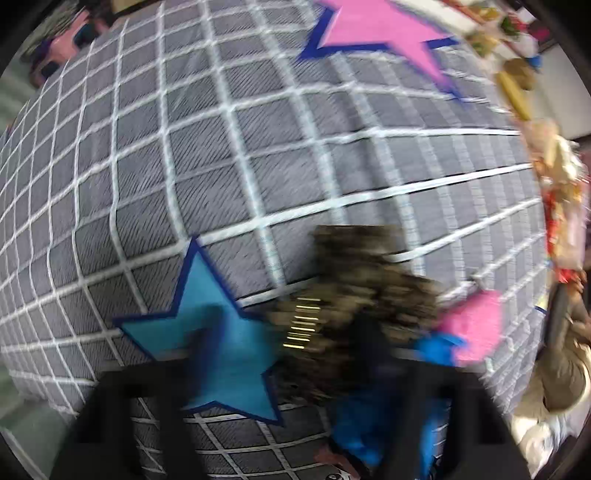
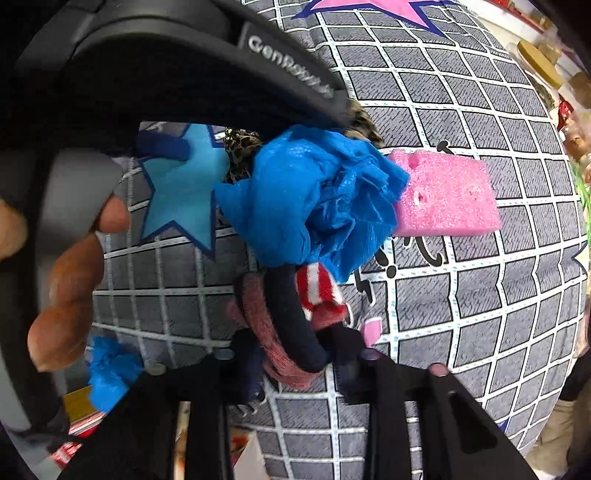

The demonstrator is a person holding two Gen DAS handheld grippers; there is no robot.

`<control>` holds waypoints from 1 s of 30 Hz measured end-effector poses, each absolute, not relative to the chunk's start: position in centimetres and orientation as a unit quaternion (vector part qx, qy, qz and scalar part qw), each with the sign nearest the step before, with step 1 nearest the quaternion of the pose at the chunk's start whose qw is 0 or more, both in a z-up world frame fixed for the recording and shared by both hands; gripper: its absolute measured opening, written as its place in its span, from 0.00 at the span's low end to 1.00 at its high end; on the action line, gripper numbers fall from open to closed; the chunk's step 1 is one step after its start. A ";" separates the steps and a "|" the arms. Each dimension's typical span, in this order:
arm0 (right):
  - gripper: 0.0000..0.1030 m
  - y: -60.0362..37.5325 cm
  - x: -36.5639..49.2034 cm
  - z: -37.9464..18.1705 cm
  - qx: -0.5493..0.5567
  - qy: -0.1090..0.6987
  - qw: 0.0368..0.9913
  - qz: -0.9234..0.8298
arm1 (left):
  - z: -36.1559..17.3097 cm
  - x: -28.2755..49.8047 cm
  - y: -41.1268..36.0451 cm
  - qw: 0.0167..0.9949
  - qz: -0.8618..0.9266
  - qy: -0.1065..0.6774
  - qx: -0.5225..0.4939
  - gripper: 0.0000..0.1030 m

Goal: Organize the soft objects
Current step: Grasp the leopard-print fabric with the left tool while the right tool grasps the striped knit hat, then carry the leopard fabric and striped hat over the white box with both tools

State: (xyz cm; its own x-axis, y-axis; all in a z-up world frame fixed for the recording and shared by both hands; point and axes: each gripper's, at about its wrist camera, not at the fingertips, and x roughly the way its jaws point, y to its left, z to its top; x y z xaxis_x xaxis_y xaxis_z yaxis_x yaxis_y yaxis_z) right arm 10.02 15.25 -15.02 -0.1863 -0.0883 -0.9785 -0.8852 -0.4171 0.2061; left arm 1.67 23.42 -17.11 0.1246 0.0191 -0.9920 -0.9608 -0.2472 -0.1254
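In the right wrist view my right gripper (image 2: 291, 354) is shut on a rolled sock bundle (image 2: 288, 325) of pink, navy and red-white stripes. Just beyond it lie a crumpled blue plastic wad (image 2: 314, 195) and a pink foam block (image 2: 447, 195). A brown fuzzy thing (image 2: 242, 147) peeks out behind the wad. The left wrist view is badly blurred. There my left gripper (image 1: 286, 343) points down over the brown fuzzy thing (image 1: 354, 288). One finger (image 1: 201, 343) is on the blue star, and the other overlaps the fuzz. The blur hides whether the pads press on it.
Everything lies on a grey sheet (image 1: 184, 166) with a white grid, a blue star (image 1: 236, 369) and a pink star (image 1: 380, 29). A second blue wad (image 2: 110, 369) sits at the sheet's near edge. A hand (image 2: 70, 295) grips the left tool. Cluttered shelves (image 1: 565, 206) line the right side.
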 end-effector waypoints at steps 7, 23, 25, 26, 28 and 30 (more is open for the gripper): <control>0.28 15.3 14.2 -12.8 -0.525 0.488 0.317 0.622 | -14.4 0.7 21.8 0.483 0.529 0.355 -0.601 0.28; 0.28 12.8 20.1 -9.6 -0.487 0.530 0.362 0.592 | -5.5 -0.6 14.5 0.539 0.541 0.323 -0.559 0.28; 0.28 12.3 20.2 -9.4 -0.484 0.532 0.365 0.591 | -4.6 -0.1 13.2 0.546 0.539 0.325 -0.553 0.28; 0.28 12.1 20.3 -9.2 -0.483 0.532 0.367 0.591 | -4.4 0.3 12.8 0.549 0.538 0.326 -0.550 0.28; 0.28 11.4 20.4 -8.8 -0.482 0.531 0.371 0.590 | -3.9 0.9 11.4 0.556 0.534 0.328 -0.546 0.28; 0.28 10.6 20.3 -8.5 -0.481 0.528 0.376 0.590 | -3.5 1.7 10.0 0.565 0.524 0.333 -0.543 0.28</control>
State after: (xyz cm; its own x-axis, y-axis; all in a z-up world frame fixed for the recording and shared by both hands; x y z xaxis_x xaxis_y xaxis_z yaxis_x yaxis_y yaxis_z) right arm 20.34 10.61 -8.55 -0.2541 -0.0656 -0.9650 -0.9519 -0.1595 0.2615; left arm 1.74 10.03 -3.45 0.2286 0.2311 -0.9457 -0.9541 -0.1397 -0.2648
